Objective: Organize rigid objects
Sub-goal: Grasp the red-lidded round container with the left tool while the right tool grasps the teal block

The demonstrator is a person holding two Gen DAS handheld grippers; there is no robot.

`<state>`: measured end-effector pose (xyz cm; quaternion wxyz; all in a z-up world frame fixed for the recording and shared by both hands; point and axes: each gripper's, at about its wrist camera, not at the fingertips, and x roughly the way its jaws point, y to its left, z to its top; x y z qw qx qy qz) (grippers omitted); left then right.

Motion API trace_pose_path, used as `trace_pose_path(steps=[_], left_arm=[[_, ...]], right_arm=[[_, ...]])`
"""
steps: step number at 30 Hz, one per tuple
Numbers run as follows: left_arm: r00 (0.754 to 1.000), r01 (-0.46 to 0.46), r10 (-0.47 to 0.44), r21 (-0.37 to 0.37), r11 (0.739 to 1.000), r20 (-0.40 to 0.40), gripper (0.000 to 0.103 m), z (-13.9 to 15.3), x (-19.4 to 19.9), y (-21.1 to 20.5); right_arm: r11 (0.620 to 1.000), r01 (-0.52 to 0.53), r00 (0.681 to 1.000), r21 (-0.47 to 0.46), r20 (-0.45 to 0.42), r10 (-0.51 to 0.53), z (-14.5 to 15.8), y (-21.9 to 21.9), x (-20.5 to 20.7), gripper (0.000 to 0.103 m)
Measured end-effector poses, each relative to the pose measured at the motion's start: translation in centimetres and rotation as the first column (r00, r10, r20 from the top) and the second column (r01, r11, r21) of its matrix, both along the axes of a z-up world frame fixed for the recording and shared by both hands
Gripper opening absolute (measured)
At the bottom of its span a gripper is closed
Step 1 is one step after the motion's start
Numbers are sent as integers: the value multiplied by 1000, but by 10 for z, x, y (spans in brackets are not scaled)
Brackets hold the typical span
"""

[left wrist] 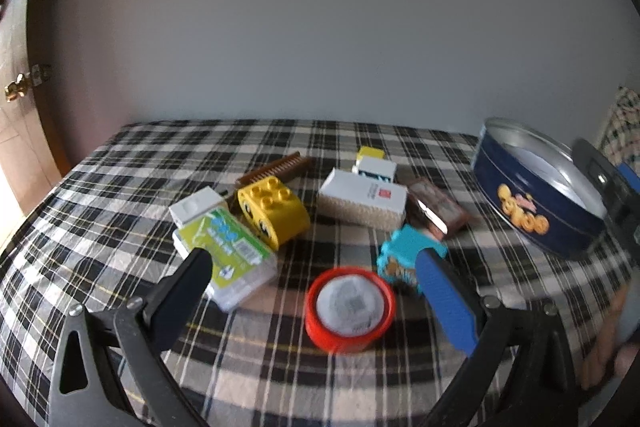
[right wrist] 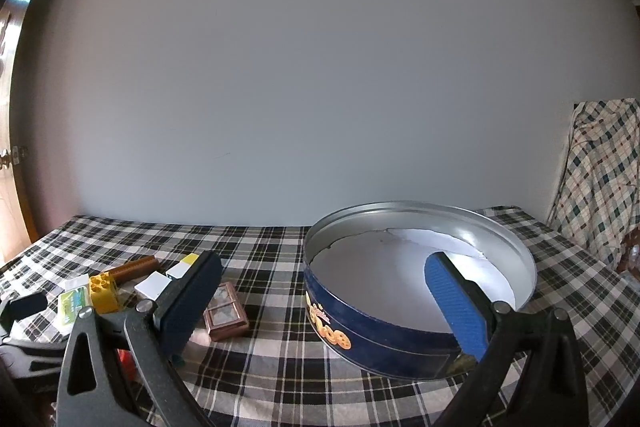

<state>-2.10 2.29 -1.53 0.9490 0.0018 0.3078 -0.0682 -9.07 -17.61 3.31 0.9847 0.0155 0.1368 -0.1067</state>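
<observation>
Plaid-covered table by a bare wall: left gripper (left wrist: 312, 267), jaws wide, hovers just above the red cap (left wrist: 350, 308), prob. the next pick. Come down square, fingers clearing the teal piece (left wrist: 404, 251) and green box (left wrist: 228, 255). Right gripper (right wrist: 324, 291), wide and empty, straddles the near wall of the empty tin (right wrist: 420, 219) at right; bare cloth lies between.

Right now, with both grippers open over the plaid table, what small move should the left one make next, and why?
Probably ease the left gripper down and shut it on the red cap. It lies between the open fingers, nearest of the loose items, while the blue tin sits empty under the open right gripper.
</observation>
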Motion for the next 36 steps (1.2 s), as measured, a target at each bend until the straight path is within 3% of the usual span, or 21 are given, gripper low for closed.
trace_pose_path(steps=[3,7,9,11,12,14,19,30,34,36], left_arm=[[999,37,-37,-2,999,-35,102,-4,-6,11],[992,73,-76,-39,997,-99,89,-11,-2,22],[987,85,-92,-57,995,-133,88,-15,2,23],[978,127,-136,-65,990,-160,77,-19,6,14],[973,146,-155,-64,987,-169,66,-20,7,10],[965,181,-191,-71,981,-179,63,-21,9,-2],[953,214,-202,27,977,-224,55,-27,18,-27],[948,193,-198,-41,980,-249,54,-30,27,-18],[966,150,-166,-96,984,-199,54,-23,21,-3],[974,137,-156,-119,983,-167,54,-19,17,5]], right_arm=[[1000,-5,1000,6,-13,5,0,-1,2,102],[1000,-17,999,23,-35,18,-1,-2,5,102],[999,-22,999,34,-43,24,-2,-3,6,102],[999,-23,998,42,-49,25,-3,-4,7,102],[999,-23,998,46,-52,26,-3,-5,8,102],[998,-21,998,55,-59,25,-4,-7,10,102],[995,-14,997,97,-75,21,-6,-13,15,102],[982,-62,986,181,-142,89,-15,-19,26,102],[971,-142,967,191,-184,177,-22,-10,34,102],[965,-188,954,183,-200,224,-25,-2,38,95]])
